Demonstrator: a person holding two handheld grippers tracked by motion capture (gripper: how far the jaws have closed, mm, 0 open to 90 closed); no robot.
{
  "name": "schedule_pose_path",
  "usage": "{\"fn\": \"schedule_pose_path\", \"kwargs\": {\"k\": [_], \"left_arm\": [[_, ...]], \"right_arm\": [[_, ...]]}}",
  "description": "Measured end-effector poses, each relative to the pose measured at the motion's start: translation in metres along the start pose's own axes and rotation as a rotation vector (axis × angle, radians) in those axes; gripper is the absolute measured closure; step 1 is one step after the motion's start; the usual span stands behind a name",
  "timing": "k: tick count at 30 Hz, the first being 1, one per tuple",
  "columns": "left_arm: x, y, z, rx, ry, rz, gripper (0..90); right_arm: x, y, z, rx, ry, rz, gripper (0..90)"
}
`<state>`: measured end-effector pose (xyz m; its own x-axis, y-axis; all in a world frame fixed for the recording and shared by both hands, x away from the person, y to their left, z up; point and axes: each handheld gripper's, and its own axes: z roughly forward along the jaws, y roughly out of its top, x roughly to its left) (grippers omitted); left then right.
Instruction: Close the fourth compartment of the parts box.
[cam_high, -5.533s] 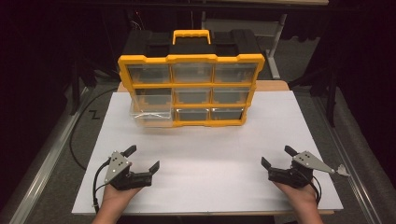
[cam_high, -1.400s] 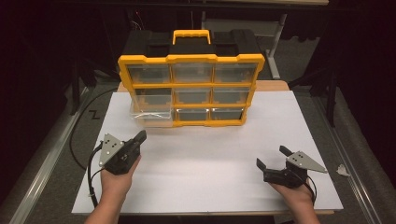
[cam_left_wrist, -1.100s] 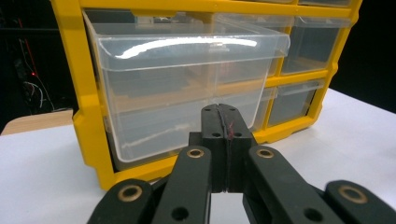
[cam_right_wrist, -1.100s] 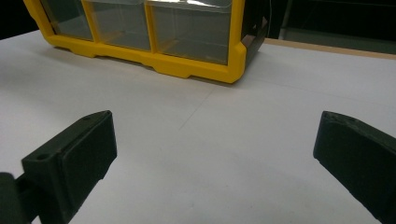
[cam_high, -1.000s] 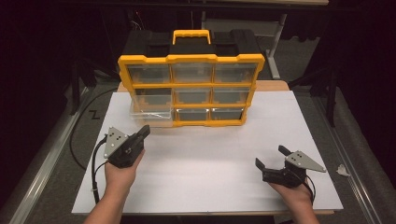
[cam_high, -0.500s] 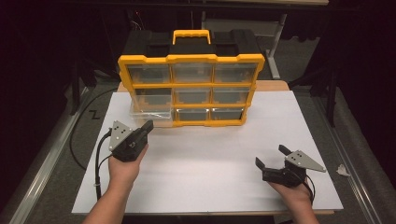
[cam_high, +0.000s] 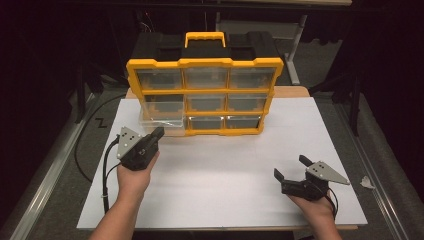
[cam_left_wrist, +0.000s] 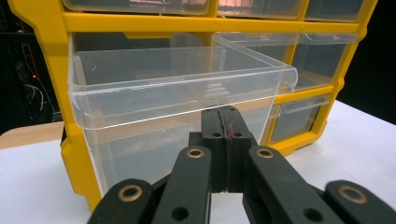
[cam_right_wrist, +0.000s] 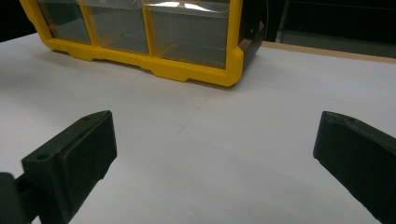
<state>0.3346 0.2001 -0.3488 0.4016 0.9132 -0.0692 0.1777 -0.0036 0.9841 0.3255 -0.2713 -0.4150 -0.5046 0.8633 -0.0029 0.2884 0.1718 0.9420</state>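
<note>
White counter (cam_high: 220, 170), frame centre: left hand-held gripper (cam_left_wrist: 226, 122), jaws together, apparently touches the protruding clear drawer (cam_left_wrist: 182, 93); an off-centre push could jam it.

Organizer cabinet (cam_high: 205, 62): yellow frame and handle, black body behind. Drawers: clear, colourless plastic; the pulled-out drawer (cam_left_wrist: 177, 88) at the frame's 8 o'clock is likewise transparent. Tabletop (cam_high: 225, 165): plain white sheet, no pattern, pale wood edge at 12 o'clock. Left gripper (cam_high: 156, 134) and right gripper (cam_high: 291, 167): black, each topped with a grey three-cornered plate; brass-coloured rivets on the left gripper's linkage.
</note>
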Motion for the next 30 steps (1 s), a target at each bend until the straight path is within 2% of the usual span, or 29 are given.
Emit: {"fn": "schedule_pose_path", "kwargs": {"k": [13,30], "left_arm": [[-0.0006,0.0016,0.0034,-0.012,0.006,0.002,89.8],[-0.0038,0.0067,0.0087,-0.02,0.013,0.028,89.8]], "right_arm": [[0.0007,0.0,0.0004,0.003,-0.001,0.002,0.6],[0.0008,0.0003,-0.0001,0.001,0.0,0.0,0.7]]}}
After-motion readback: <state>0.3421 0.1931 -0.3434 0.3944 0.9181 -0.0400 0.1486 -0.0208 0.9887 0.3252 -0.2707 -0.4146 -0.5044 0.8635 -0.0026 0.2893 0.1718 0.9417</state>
